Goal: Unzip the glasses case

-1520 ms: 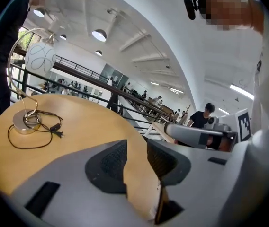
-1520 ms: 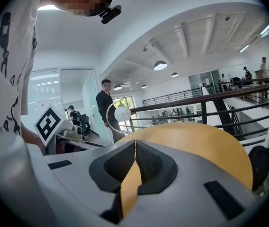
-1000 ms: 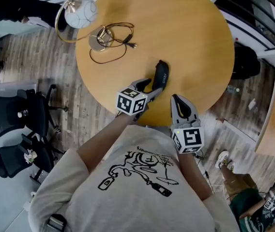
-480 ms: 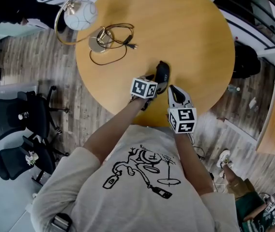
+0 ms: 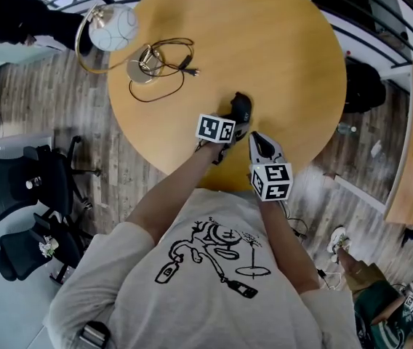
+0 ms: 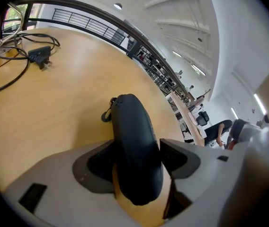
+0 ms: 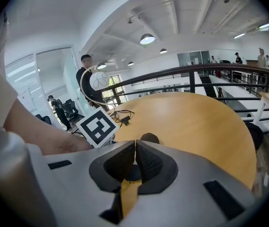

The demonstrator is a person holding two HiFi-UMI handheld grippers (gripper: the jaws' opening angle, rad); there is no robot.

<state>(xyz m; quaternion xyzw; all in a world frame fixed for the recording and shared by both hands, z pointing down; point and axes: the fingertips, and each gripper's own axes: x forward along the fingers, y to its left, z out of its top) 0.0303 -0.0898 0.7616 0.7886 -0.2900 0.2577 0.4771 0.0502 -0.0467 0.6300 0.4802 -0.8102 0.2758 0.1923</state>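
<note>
Between left gripper closing jaws lies glasses case, dark, rounded, pull tab at far end; right gripper jaws pressed together, empty.

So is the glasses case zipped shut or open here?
Shut, as far as visible: the glasses case shows no gap, and its zipper pull sits at the far end.

The head view looks steeply down on the round counter from high above. Each gripper view sits low, close over the counter, facing across it. All three share the case.
</note>
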